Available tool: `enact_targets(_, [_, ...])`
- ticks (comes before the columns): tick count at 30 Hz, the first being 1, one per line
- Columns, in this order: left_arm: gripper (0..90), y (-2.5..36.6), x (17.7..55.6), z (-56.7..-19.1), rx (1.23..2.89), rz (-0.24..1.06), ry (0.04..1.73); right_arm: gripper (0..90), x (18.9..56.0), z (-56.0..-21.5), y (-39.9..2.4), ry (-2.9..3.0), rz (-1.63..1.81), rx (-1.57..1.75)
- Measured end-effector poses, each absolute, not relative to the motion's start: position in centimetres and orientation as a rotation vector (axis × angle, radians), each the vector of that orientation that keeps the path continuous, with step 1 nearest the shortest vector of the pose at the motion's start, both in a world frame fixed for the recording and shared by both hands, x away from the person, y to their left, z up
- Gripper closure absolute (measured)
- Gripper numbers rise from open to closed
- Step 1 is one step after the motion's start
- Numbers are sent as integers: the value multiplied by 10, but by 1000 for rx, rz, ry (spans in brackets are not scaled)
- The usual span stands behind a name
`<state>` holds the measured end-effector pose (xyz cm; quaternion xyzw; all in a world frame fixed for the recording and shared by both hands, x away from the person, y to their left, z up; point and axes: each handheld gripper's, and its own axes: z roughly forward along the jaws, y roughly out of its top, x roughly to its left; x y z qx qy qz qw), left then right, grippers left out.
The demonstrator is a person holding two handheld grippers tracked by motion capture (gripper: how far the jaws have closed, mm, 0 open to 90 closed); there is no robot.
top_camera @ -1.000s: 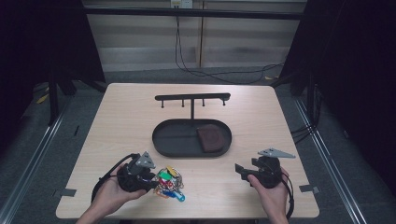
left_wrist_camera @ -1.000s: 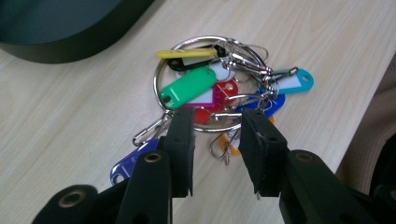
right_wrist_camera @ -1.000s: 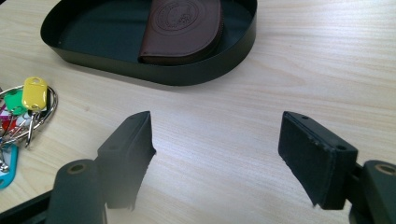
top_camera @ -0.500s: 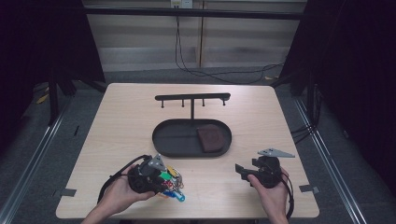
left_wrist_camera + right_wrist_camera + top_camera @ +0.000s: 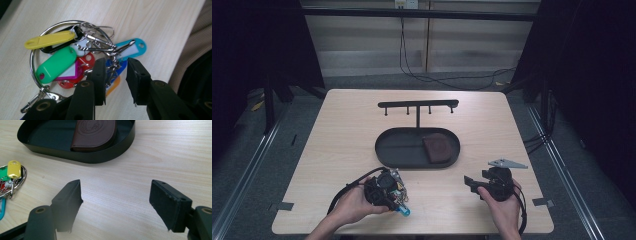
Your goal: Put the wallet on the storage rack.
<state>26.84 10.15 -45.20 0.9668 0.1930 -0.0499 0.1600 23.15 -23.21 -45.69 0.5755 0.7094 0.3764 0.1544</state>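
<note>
A bunch of keys with coloured plastic tags point(image 5: 56, 63) on a large metal ring lies on the table near the front edge. My left gripper point(image 5: 115, 62) hangs right over it, jaws a little apart, with the small chain and a blue tag point(image 5: 135, 48) in the gap between them. From above, the left gripper point(image 5: 384, 191) covers most of the bunch point(image 5: 402, 209). My right gripper point(image 5: 115, 202) stands open and wide over bare table, holding nothing, to the right at the front point(image 5: 469, 182). The bunch point(image 5: 11, 176) lies to its left.
A black oval tray point(image 5: 392, 150) sits mid-table with a brown leather wallet point(image 5: 437, 149) in its right end. Behind it stands a black hook rack point(image 5: 418, 105) on a post. A sleeve point(image 5: 190, 50) lies by the table's front edge.
My left gripper has slid to the right over the key bunch, covering most of it from above. The right gripper has stayed still.
</note>
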Motion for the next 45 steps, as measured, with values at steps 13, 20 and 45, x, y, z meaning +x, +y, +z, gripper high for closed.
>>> enact_targets(13, [655,80,282,-452,2957,-170,516,258,232,-457,-234,2024,1090,1665])
enact_targets(20, [580,79,280,-455,2972,-104,498,258,233,-457,-235,2025,1096,1671])
enact_targets(45, [821,77,296,-451,2943,-180,540,263,233,-458,-237,2021,1112,1683])
